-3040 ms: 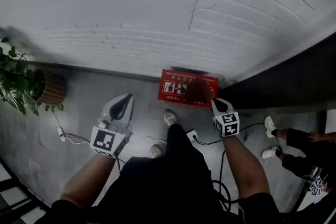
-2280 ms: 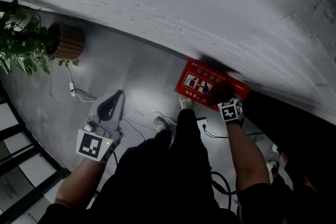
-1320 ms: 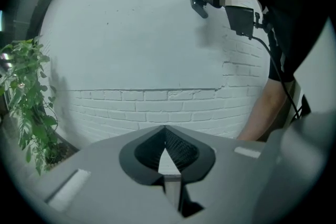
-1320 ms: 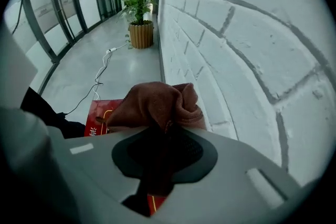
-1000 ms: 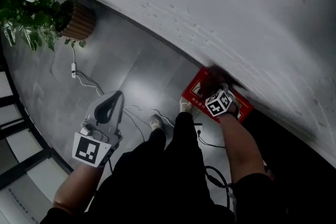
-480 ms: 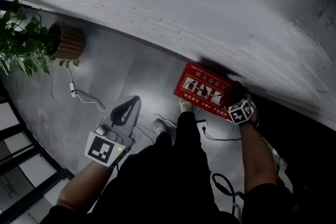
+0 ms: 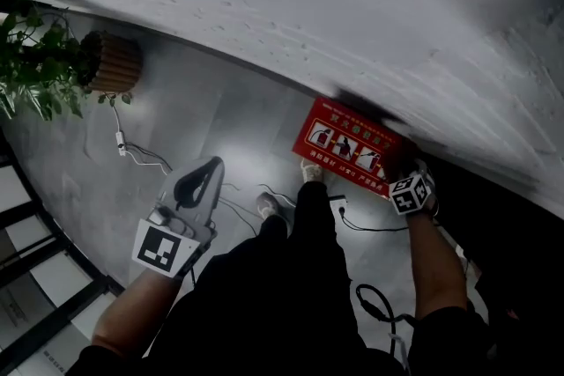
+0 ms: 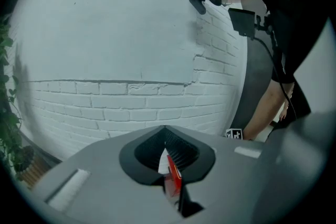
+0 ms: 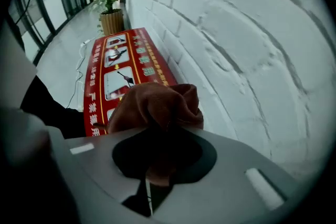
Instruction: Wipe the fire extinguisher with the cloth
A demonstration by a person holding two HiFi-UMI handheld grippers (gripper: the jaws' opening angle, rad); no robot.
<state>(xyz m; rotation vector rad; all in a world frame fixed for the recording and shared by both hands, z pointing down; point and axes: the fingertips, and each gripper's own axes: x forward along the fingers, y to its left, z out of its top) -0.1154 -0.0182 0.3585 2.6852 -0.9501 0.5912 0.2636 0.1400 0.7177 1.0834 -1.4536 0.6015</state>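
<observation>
Two grippers worked above grey floor (image 7: 220,114). Left gripper (image 7: 214,165): jaws together, empty, well apart from box. Right gripper (image 9: 157,136): jaws clamped on bunched brown cloth (image 9: 155,105), cloth against end of red fire extinguisher box (image 7: 339,141) beside white brick wall (image 7: 352,13). Potted plant (image 7: 40,70) beyond.

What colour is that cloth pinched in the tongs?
Reddish brown cloth; clearest in the right gripper view.
</observation>
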